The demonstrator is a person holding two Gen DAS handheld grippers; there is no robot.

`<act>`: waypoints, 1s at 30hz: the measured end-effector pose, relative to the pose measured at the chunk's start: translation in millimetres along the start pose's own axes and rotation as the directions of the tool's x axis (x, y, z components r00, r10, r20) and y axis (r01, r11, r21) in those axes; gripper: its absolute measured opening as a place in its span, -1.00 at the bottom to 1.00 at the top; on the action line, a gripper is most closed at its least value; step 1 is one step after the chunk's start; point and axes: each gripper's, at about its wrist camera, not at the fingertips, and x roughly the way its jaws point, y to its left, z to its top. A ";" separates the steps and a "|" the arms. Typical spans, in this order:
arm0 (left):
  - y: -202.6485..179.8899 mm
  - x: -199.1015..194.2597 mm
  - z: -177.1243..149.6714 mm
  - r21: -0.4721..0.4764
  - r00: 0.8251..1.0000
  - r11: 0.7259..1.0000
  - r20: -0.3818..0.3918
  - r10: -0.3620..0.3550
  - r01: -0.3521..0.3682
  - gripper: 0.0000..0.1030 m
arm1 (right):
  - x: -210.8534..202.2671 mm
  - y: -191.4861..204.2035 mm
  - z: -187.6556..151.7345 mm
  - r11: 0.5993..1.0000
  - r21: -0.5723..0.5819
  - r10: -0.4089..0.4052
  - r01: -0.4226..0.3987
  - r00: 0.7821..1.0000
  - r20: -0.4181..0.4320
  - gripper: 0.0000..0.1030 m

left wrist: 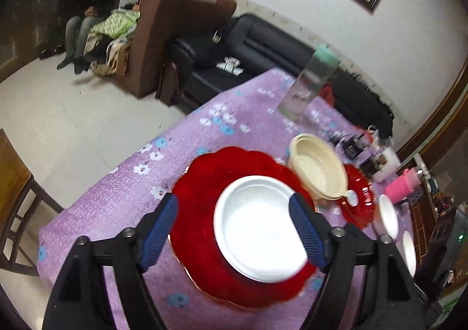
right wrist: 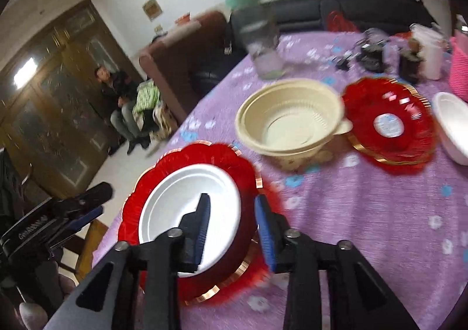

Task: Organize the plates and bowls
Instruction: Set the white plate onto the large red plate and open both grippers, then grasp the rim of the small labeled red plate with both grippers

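A white plate (left wrist: 260,230) lies on a large red scalloped plate (left wrist: 201,189) on the purple tablecloth. My left gripper (left wrist: 234,230) is open and hovers over them, fingers either side of the white plate. In the right wrist view my right gripper (right wrist: 232,232) is open, its jaws straddling the right rim of the white plate (right wrist: 175,198) and the red plate (right wrist: 210,157) beneath. A cream bowl stack (right wrist: 289,122) sits beyond, next to a second red plate (right wrist: 389,125) and a white bowl (right wrist: 452,125). The cream bowl (left wrist: 318,166) also shows in the left wrist view.
A clear bottle with a green lid (right wrist: 260,37) stands behind the bowls. Small jars and a white cup (right wrist: 430,49) crowd the far right, with a pink cup (left wrist: 400,186). Two white bowls (left wrist: 389,216) sit at the right edge. A wooden chair (left wrist: 14,198) stands left of the table.
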 end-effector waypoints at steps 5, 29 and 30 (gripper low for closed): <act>-25.0 -20.2 -14.3 0.014 0.998 0.999 0.046 -0.032 0.031 0.72 | -30.6 -51.2 -12.4 0.995 0.073 -0.068 0.066 0.997 0.028 -0.09; -87.8 -10.6 -58.0 0.194 0.998 0.979 -0.023 -0.058 0.062 0.72 | 16.8 -203.6 41.3 0.884 0.416 -0.219 0.215 0.975 -0.039 -0.11; -87.5 -9.1 -58.0 0.191 0.998 0.979 -0.029 -0.059 0.064 0.72 | 22.2 -206.7 42.6 0.879 0.427 -0.212 0.213 0.976 -0.051 -0.41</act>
